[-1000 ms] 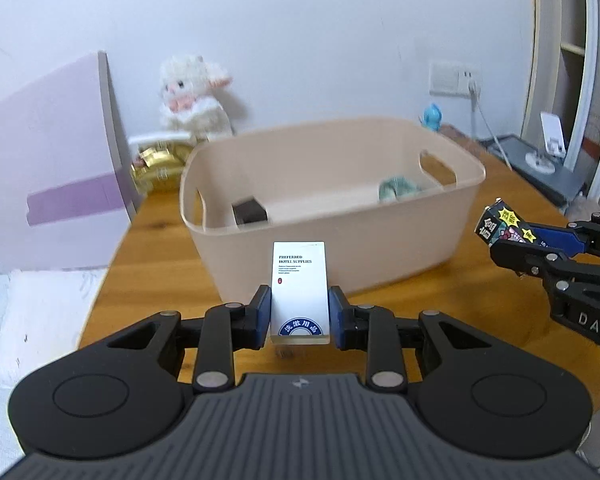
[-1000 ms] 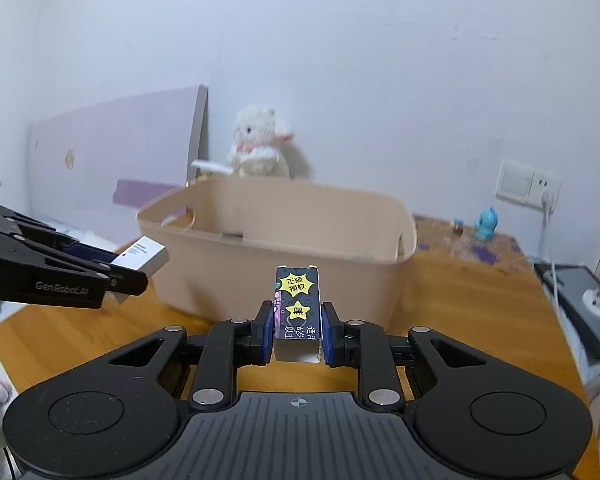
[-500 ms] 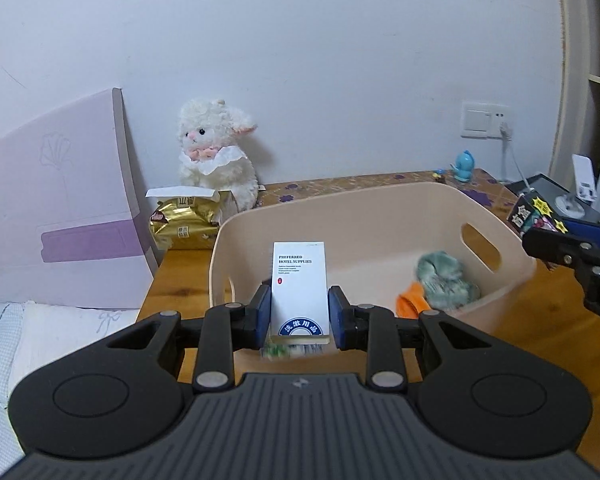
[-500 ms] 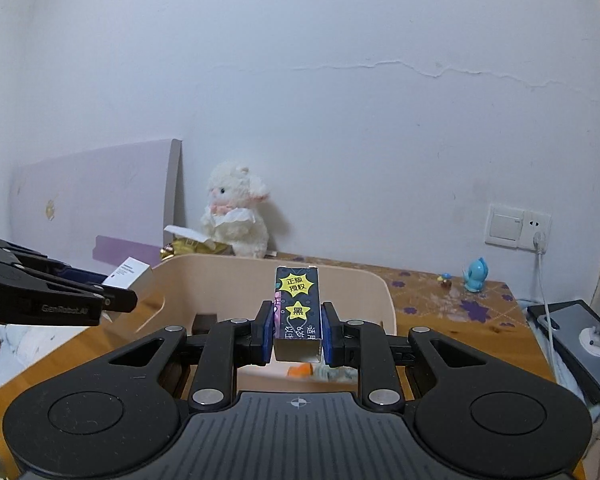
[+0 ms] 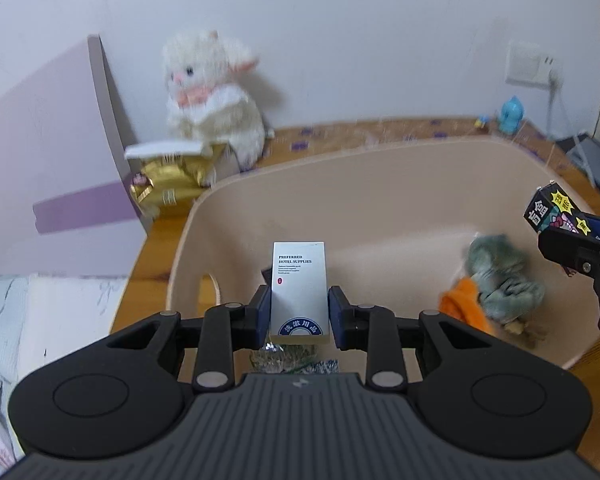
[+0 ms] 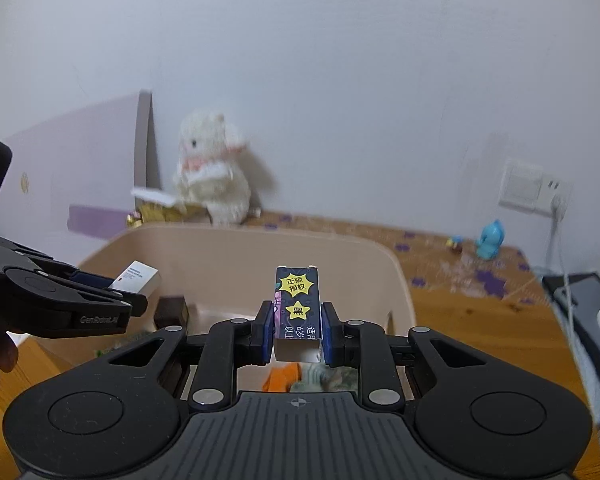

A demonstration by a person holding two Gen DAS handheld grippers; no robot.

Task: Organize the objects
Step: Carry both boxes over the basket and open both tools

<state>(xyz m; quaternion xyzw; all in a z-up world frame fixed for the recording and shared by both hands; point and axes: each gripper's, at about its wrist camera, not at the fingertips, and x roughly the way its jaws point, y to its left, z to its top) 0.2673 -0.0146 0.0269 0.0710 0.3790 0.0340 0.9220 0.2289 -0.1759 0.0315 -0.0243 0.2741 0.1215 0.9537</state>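
Note:
My left gripper point(image 5: 299, 314) is shut on a white hotel-supplies box point(image 5: 299, 280) and hangs over the near left part of the beige plastic bin point(image 5: 380, 168). In the right wrist view that same white box point(image 6: 138, 278) sticks out of the left gripper at the left edge. My right gripper point(image 6: 296, 330) is shut on a dark box with yellow stars point(image 6: 297, 300), held above the bin's point(image 6: 260, 240) near right side. Inside the bin lie a grey-green cloth toy point(image 5: 500, 276), an orange piece point(image 5: 462, 310), a dark block point(image 6: 172, 308) and some foil packets point(image 5: 292, 360).
A white plush lamb point(image 5: 212, 100) sits behind the bin against the wall, beside a gold packet point(image 5: 168, 188). A lilac board point(image 5: 52, 176) leans at the left. A blue figurine point(image 5: 512, 114), a wall socket point(image 5: 530, 64) and a grey device point(image 6: 588, 308) are at the right on the wooden table point(image 6: 480, 320).
Both grippers have risen and moved forward from in front of the bin to above its opening, each still holding its box. The bin's inside now shows.

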